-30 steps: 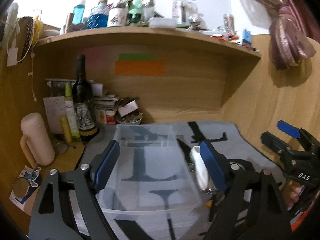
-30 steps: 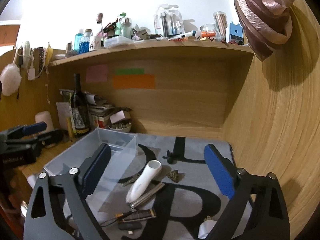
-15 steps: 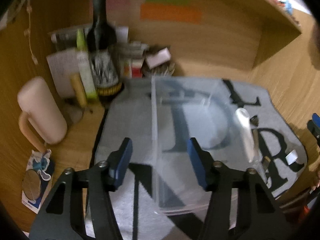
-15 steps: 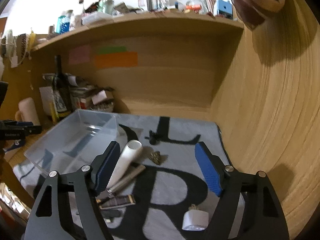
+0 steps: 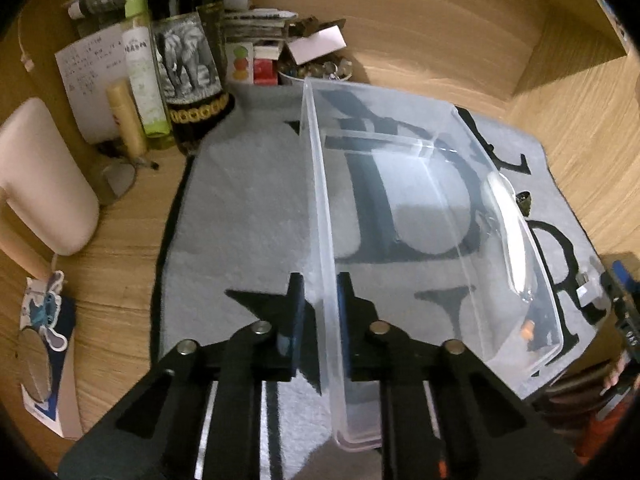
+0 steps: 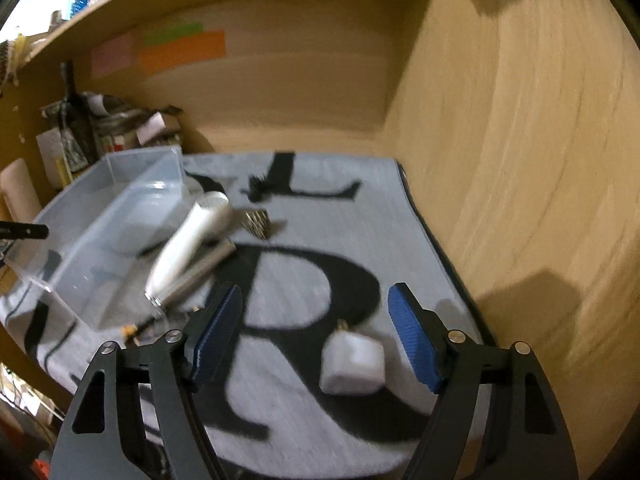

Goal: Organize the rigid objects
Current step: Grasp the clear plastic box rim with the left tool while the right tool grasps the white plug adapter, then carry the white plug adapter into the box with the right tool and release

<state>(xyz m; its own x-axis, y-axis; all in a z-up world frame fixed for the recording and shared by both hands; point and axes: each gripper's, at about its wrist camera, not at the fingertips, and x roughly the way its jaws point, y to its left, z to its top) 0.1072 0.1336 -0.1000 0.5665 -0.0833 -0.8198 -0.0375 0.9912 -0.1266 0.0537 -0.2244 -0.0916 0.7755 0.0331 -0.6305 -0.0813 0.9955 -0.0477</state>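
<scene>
A clear plastic bin (image 5: 316, 184) lies on a grey mat with black letters (image 5: 240, 220). My left gripper (image 5: 320, 280) straddles the bin's left wall near its front corner; the jaws are closing and the pads grip the wall. In the right wrist view the bin (image 6: 140, 168) sits at the left. Beside it lie a white wand-shaped device (image 6: 188, 240), a metal tube (image 6: 200, 276) and a small brown piece (image 6: 258, 222). My right gripper (image 6: 316, 300) is open just above the mat, with a white plug block (image 6: 354, 364) lying loose between its fingers, nearer the right one.
A wine bottle (image 5: 188, 52), a green spray bottle (image 5: 140, 64), a pale pink mug (image 5: 44, 184) and a bowl of trinkets (image 5: 316, 70) crowd the desk's back left. A wooden side wall (image 6: 520, 160) stands close on the right of the mat. A black clip (image 6: 258, 192) lies farther back.
My left gripper tipped downward, came over the bin's left wall and closed on it. The right gripper sank toward the mat over the white plug block, its jaws a little narrower.
</scene>
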